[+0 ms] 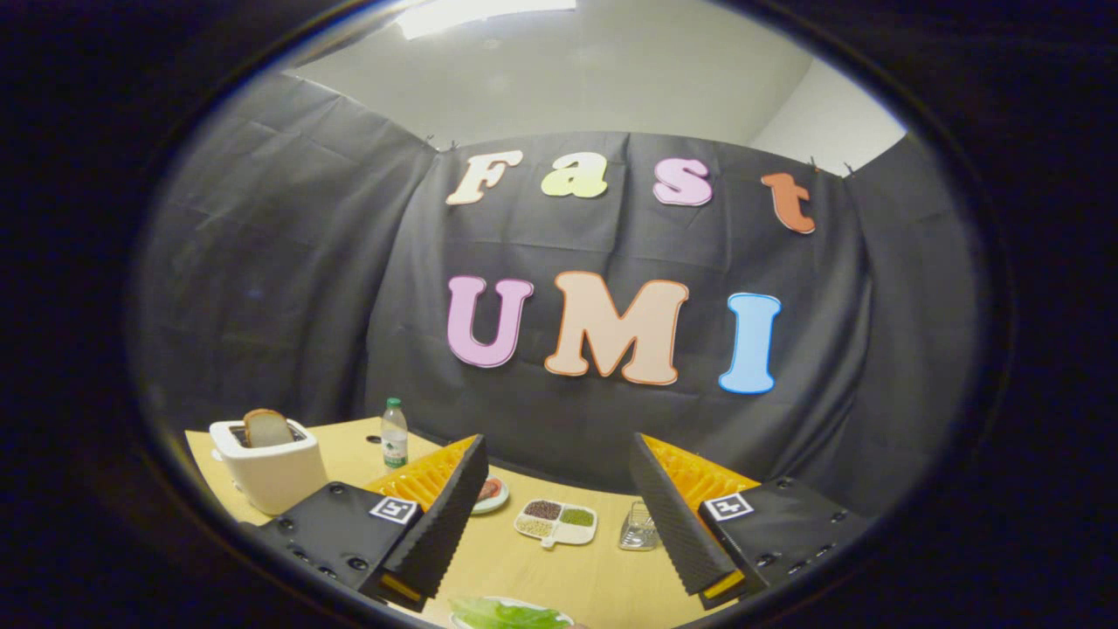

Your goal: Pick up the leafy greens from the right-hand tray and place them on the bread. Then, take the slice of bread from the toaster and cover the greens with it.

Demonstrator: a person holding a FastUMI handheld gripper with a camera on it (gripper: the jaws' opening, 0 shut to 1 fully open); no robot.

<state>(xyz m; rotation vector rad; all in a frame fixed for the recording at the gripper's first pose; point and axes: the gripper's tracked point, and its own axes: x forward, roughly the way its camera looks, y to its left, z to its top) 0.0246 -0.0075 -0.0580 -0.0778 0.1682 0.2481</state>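
While the gripper [559,542] hangs with fingers spread wide and empty, the leafy greens [507,613] lie just below them and the bread slice [266,428] stands in the toaster [271,472], so nothing seems done yet.

White toaster [269,476]; brown bread [266,428]; green leafy greens [507,614]; tan table [559,577]

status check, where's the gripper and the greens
Hand-held gripper open, holding nothing. Leafy greens on their plate, low between the fingers. Bread slice upright in toaster. Divided dish and glass beyond, not in the way.
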